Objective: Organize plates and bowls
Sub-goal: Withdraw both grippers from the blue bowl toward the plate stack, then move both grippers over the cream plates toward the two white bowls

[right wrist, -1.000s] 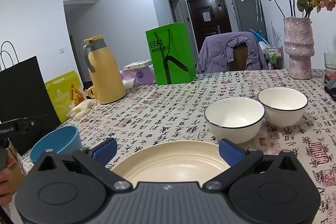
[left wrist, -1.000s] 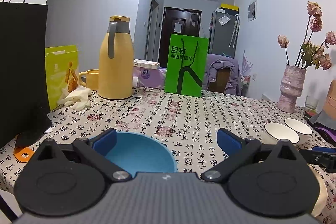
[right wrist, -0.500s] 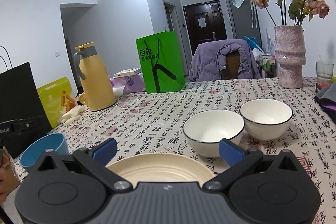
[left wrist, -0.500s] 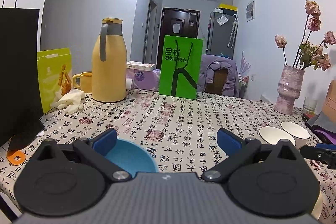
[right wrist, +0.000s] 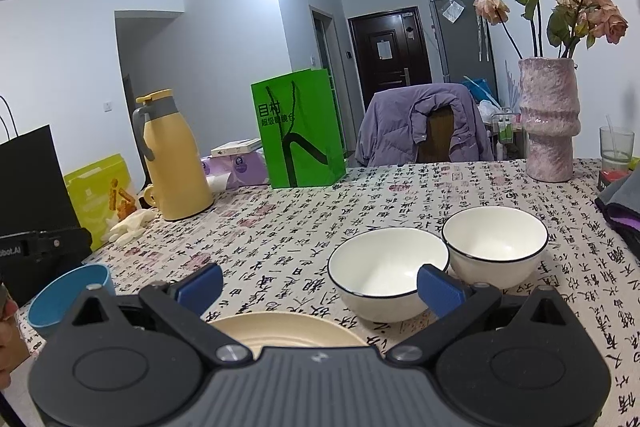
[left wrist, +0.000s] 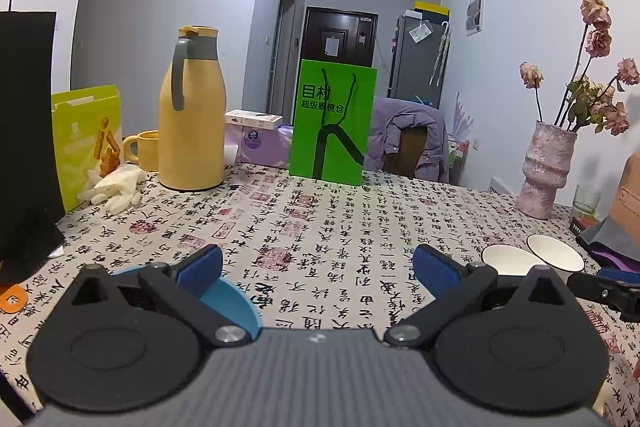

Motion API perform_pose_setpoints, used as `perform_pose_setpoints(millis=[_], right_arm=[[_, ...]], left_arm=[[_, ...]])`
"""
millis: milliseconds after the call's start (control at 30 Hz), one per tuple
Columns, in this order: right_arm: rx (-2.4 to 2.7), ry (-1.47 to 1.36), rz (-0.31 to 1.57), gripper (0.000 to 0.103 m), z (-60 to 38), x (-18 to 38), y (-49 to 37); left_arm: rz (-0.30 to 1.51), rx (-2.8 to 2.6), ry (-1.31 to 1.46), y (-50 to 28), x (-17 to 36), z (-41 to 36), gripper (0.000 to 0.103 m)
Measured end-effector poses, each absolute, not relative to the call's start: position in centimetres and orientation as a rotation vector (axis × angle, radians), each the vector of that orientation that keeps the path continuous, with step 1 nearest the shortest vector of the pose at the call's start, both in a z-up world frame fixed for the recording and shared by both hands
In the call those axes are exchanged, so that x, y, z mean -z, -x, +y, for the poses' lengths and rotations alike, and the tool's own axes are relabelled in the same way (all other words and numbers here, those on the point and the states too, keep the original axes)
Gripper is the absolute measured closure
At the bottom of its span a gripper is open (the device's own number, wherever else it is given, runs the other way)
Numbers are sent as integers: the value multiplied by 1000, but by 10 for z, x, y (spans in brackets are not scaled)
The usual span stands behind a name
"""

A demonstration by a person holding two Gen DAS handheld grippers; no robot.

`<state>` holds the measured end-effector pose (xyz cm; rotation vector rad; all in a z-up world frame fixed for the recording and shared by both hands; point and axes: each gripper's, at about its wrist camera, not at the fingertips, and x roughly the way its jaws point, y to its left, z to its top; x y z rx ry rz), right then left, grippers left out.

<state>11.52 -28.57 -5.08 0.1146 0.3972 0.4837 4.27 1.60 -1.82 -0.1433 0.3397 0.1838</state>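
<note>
Left gripper [left wrist: 316, 263] hovering spread, empty; blue bowl [left wrist: 230, 301] sitting just under its left finger, likely lined up for rim pinch. Right gripper [right wrist: 320, 281] spread, empty, plate [right wrist: 288, 331] below it, white bowls [right wrist: 390, 273] just ahead-right on surface [right wrist: 280, 227].

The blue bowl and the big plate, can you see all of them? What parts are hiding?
- Blue bowl: left wrist view, mostly hidden behind the left gripper; right wrist view shows one side only.
- Cream plate: right wrist view, near half covered by the right gripper.
- Front white bowl: right wrist view, a blue finger pad covers part of its rim.
- Black bag: cut off by the left edge.
</note>
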Motion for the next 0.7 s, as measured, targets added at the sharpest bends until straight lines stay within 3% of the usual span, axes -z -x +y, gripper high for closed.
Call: perform_pose_setpoints(millis=[700], right_arm=[[-479,-132,378,0,-302,41,-151]], left_arm=[[383,-157,166,-90,15,-5,0]])
